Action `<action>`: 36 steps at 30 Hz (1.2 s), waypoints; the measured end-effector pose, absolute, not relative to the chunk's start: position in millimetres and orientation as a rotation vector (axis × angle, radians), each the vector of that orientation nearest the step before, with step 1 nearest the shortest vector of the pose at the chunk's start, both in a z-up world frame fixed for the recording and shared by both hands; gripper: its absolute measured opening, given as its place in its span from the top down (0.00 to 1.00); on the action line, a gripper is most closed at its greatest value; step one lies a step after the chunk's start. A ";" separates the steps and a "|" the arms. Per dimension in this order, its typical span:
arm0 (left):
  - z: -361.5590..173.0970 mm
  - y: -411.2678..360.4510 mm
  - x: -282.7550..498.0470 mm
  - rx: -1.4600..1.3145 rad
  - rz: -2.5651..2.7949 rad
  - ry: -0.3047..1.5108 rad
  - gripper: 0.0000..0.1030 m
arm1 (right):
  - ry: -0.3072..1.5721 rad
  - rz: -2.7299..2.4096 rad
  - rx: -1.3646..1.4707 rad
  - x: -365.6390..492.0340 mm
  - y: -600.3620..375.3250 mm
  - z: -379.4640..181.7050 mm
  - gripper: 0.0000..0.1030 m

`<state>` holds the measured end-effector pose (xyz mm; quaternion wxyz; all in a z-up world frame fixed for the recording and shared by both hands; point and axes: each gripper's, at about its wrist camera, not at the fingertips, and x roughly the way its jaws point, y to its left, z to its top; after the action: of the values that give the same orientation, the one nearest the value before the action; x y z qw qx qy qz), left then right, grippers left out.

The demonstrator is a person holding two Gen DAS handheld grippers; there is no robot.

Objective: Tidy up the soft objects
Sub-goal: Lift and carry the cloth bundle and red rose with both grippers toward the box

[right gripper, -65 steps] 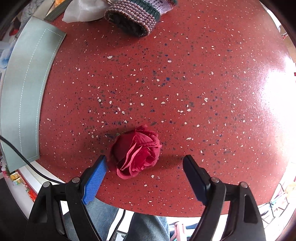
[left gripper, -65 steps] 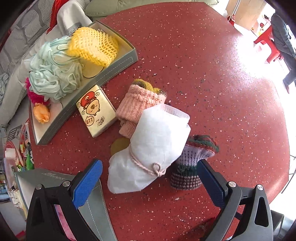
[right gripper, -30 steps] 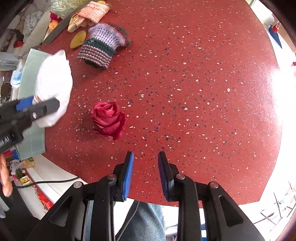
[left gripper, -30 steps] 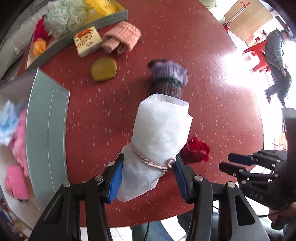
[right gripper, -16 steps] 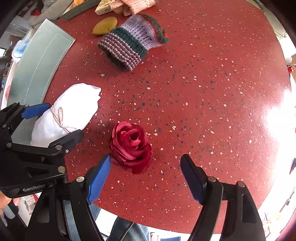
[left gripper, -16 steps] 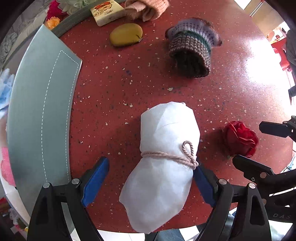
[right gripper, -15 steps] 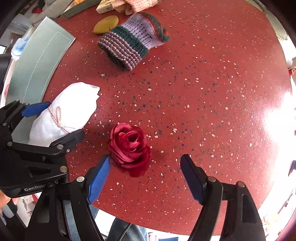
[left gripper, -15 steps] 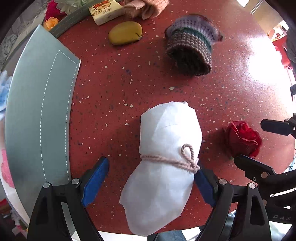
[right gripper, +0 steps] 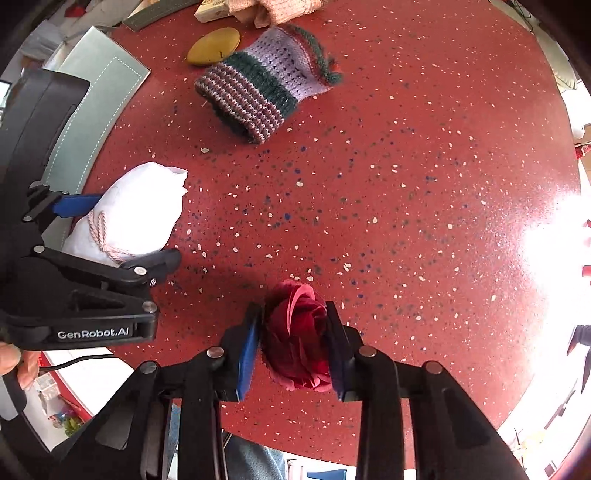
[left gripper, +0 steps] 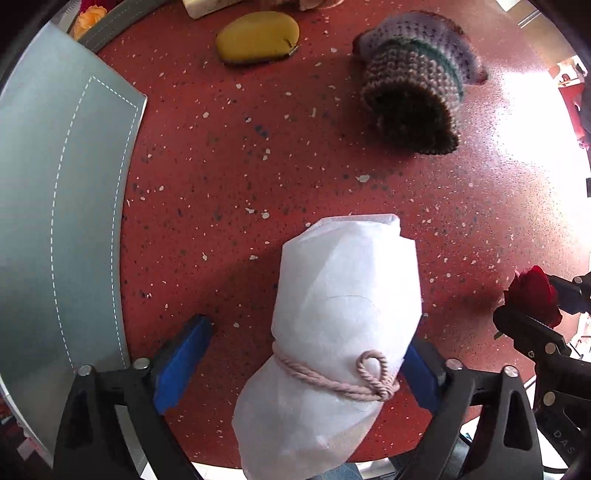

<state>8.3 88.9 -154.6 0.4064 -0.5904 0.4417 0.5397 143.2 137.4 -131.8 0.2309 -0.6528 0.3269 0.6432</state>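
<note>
A white cloth pouch (left gripper: 343, 314) tied with pink cord lies on the red speckled table (left gripper: 229, 192) near its front edge. My left gripper (left gripper: 303, 332) straddles the pouch and its jaws are closing. The left blue pad (left gripper: 181, 362) stands clear of the cloth; the right pad is at the pouch's side. In the right wrist view the same pouch (right gripper: 136, 210) sits between the left gripper's (right gripper: 129, 229) fingers. A red fabric rose (right gripper: 299, 332) is squeezed between the pads of my right gripper (right gripper: 291, 310), just above the table. The rose (left gripper: 533, 291) also shows at the left view's right edge.
A striped knitted hat (right gripper: 266, 88) lies farther back, with a yellow pouch (right gripper: 214, 46) behind it. A grey-green stitched tray lid (left gripper: 55, 203) borders the left. A pink knit (right gripper: 284, 9) and a small box sit at the far edge. A hand (right gripper: 11, 363) holds the left gripper.
The left gripper came down, set the white pouch on the table and opened off it. The right gripper opened, moved over to the rose and closed on it.
</note>
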 end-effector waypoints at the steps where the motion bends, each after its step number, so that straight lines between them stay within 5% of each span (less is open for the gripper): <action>1: -149.9 88.7 11.3 -1.470 1.360 1.111 0.36 | 0.901 1.770 -1.791 146.0 138.9 -127.4 0.65; 3: -142.0 89.3 16.7 -1.450 1.348 1.116 0.53 | 0.910 1.764 -1.778 157.6 126.1 -118.2 0.65; 21: -63.7 27.4 90.8 -1.373 1.287 1.091 0.53 | 0.994 1.710 -1.740 193.8 107.6 -63.3 0.65; 36: -25.7 51.0 88.1 -1.261 1.274 1.082 0.53 | 0.855 1.782 -1.741 170.7 113.8 -34.8 0.65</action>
<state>88.1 51.0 -25.7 0.5004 -0.5213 0.4474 0.5269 170.7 113.8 -34.8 0.2510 -0.6398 0.3144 0.6549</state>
